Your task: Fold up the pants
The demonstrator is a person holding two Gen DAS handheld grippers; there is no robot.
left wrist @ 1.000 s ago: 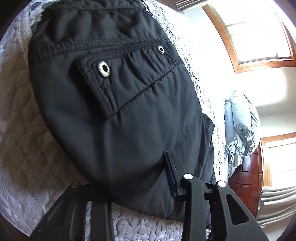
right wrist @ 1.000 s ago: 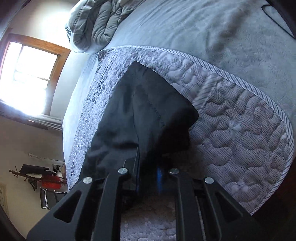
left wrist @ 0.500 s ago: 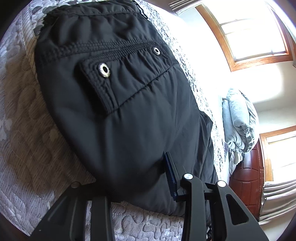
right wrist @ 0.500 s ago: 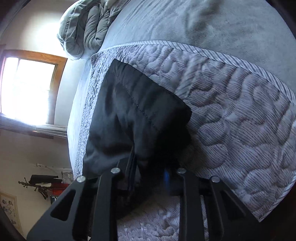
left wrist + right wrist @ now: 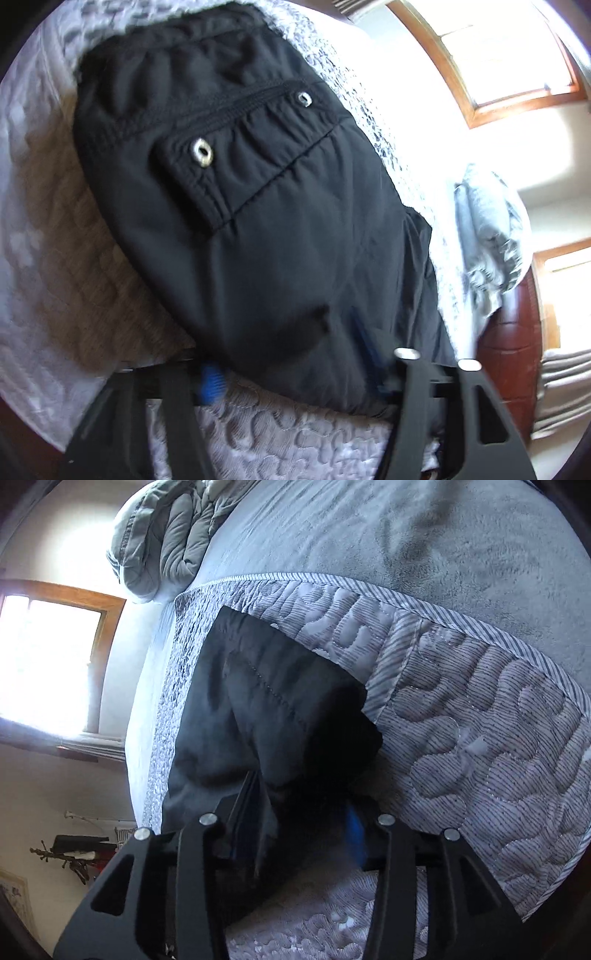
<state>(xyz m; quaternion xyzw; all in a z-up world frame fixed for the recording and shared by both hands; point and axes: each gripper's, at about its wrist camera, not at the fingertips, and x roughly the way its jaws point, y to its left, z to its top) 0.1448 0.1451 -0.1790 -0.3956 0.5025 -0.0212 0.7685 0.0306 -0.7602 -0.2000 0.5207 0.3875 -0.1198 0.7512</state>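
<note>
The black pants (image 5: pixel 277 221) lie folded on a quilted bedspread (image 5: pixel 74 277), a flapped pocket with metal eyelets (image 5: pixel 202 154) facing up. My left gripper (image 5: pixel 288 363) sits at their near edge, its jaws opening; the blue pads stand wide apart, with the fabric's edge lying loose between them. In the right wrist view, the other end of the pants (image 5: pixel 258 709) lies on the quilt (image 5: pixel 480 720). My right gripper (image 5: pixel 303 823) is at that near edge, its jaws also opening, with a fold of black cloth between the parted pads.
A grey fleece blanket (image 5: pixel 406 535) covers the bed beyond the quilt's striped border. A bundled grey comforter (image 5: pixel 166 535) lies at the far end, near a wood-framed window (image 5: pixel 44 664). A dark wooden bed end (image 5: pixel 509 350) stands to the right.
Both grippers' jaws have spread apart, letting go of the black fabric they pinched. The left gripper's left pad is now visible beside the pants. Both views rolled slightly.
</note>
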